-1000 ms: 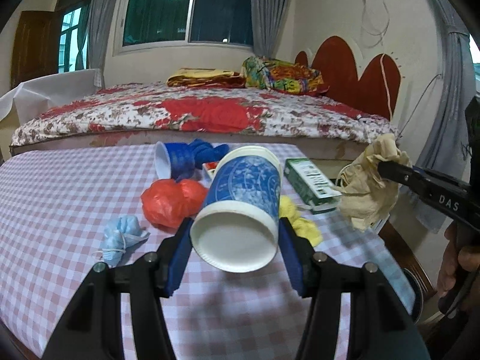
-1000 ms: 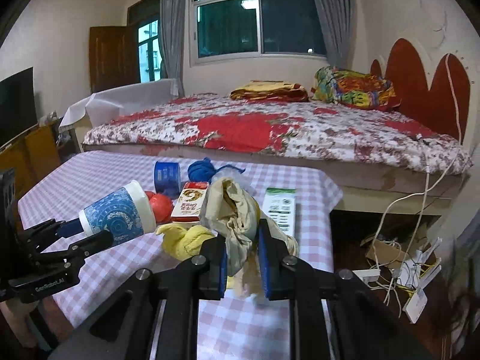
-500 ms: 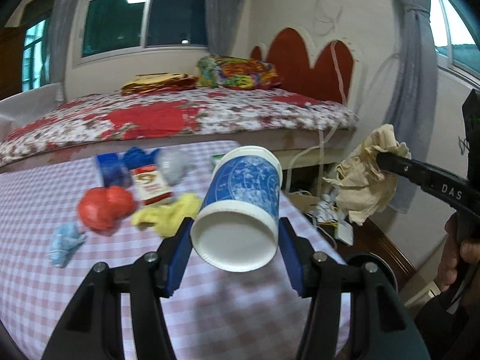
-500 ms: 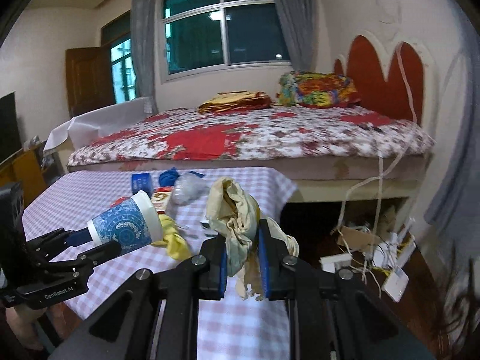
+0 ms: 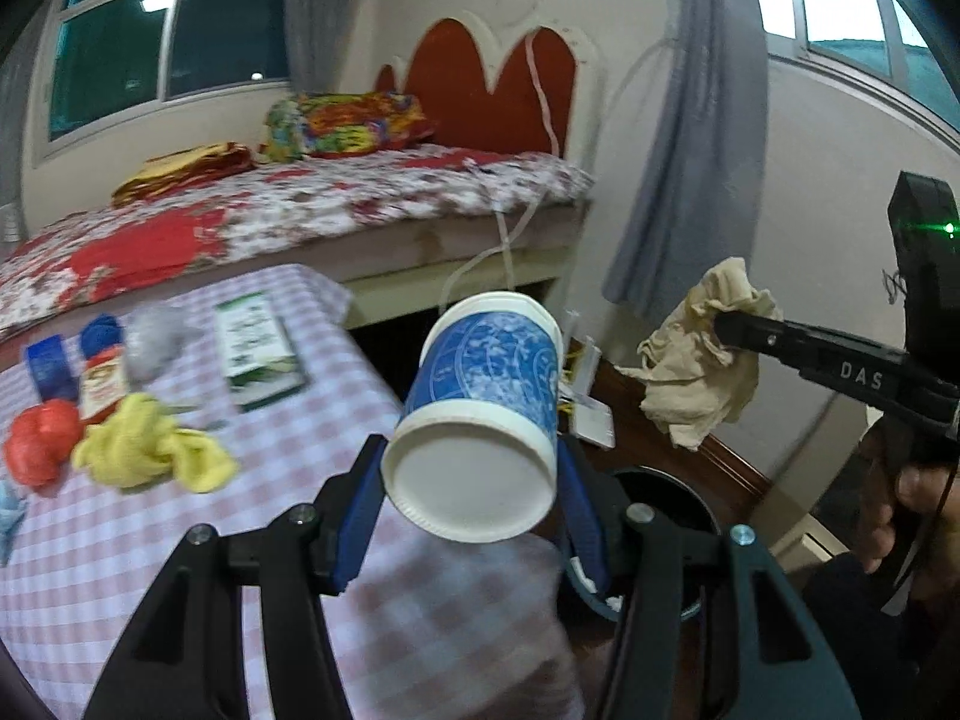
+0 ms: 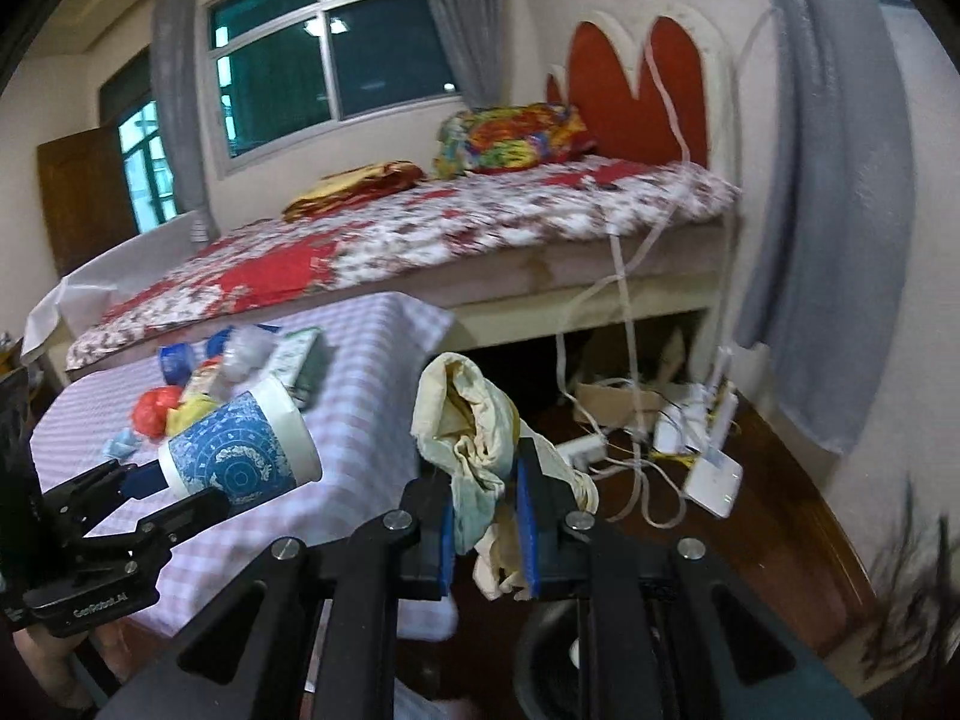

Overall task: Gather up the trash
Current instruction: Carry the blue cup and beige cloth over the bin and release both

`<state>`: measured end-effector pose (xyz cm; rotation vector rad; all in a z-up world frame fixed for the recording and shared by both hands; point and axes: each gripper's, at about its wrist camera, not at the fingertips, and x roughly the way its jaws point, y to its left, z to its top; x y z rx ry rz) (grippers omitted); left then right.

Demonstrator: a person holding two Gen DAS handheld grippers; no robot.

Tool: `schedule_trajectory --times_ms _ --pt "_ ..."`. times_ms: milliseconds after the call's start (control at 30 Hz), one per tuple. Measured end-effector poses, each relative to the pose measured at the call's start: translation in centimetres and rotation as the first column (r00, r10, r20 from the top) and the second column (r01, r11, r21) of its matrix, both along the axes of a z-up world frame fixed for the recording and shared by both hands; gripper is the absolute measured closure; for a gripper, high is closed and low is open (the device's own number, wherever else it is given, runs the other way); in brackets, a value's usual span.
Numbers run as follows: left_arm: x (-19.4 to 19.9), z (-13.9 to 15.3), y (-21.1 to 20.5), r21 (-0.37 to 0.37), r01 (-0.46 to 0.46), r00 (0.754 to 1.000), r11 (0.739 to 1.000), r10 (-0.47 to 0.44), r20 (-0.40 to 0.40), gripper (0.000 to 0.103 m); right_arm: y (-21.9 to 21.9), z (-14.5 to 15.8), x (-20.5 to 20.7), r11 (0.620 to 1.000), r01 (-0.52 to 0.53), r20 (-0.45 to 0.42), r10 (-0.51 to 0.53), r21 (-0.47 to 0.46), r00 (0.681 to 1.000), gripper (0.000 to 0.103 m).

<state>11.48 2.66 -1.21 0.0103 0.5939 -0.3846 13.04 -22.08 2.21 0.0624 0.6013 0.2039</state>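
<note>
Pink gingham cloth covers the counter, where a yellow rag, red bag and green carton lie (blurred). Behind stands a floral bed. The left gripper jaws clamp a blue paper cup past the counter's edge; the right gripper jaws pinch a beige crumpled rag above the wooden floor.

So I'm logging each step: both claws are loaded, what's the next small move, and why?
Probably carry both a bit further right and lower over the dark round bin. The left claw grips the blue-patterned paper cup near the table's edge; the right claw pinches the crumpled beige cloth beyond it.
</note>
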Motion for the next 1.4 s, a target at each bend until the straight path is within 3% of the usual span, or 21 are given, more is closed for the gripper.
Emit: schedule_trajectory --times_ms 367,567,900,1200,1267,1300,1333,1367,1400 --pt "-0.2 -1.9 -6.9 0.025 0.111 0.991 0.994 -0.109 -0.074 0.046 -5.4 -3.9 -1.3 0.996 0.087 -0.087 -0.088 -0.020 0.992 0.085" --pt "0.2 -4.3 -9.8 0.041 0.164 0.977 0.986 -0.156 -0.142 0.046 -7.8 -6.4 -1.4 0.993 0.114 -0.149 -0.114 -0.009 0.982 0.085" --pt "1.1 -9.8 -13.6 0.073 0.230 0.933 0.971 -0.198 -0.302 0.046 -10.8 -12.4 -0.8 0.990 0.140 -0.295 -0.130 0.014 0.947 0.085" --pt "1.9 -13.0 -16.5 0.102 0.276 0.896 0.956 -0.218 -0.387 0.045 -12.7 -17.0 1.5 0.993 0.116 -0.399 -0.098 0.021 0.912 0.083" --pt "2.3 -13.6 -17.0 0.119 0.271 0.894 0.955 -0.203 -0.400 0.039 -13.3 -18.2 2.3 0.993 0.119 -0.439 -0.098 0.020 0.893 0.076" --pt "2.5 -13.9 -17.2 0.123 0.270 0.886 0.955 -0.197 -0.420 0.035 -13.8 -18.9 2.6 0.991 0.132 -0.467 -0.111 0.012 0.877 0.054" --pt "2.7 -14.2 -17.3 0.132 0.265 0.880 0.955 -0.184 -0.439 0.026 -14.3 -19.4 2.7 0.988 0.155 -0.478 -0.141 -0.010 0.867 0.025" --pt "2.8 -14.4 -17.2 0.143 0.263 0.880 0.954 -0.177 -0.441 0.024 -14.9 -19.6 2.7 0.982 0.186 -0.478 -0.179 -0.033 0.860 0.017" --pt "2.7 -14.3 -17.1 0.156 0.255 0.885 0.954 -0.165 -0.436 0.024 -15.4 -19.7 2.7 0.979 0.202 -0.483 -0.191 -0.030 0.855 0.015"
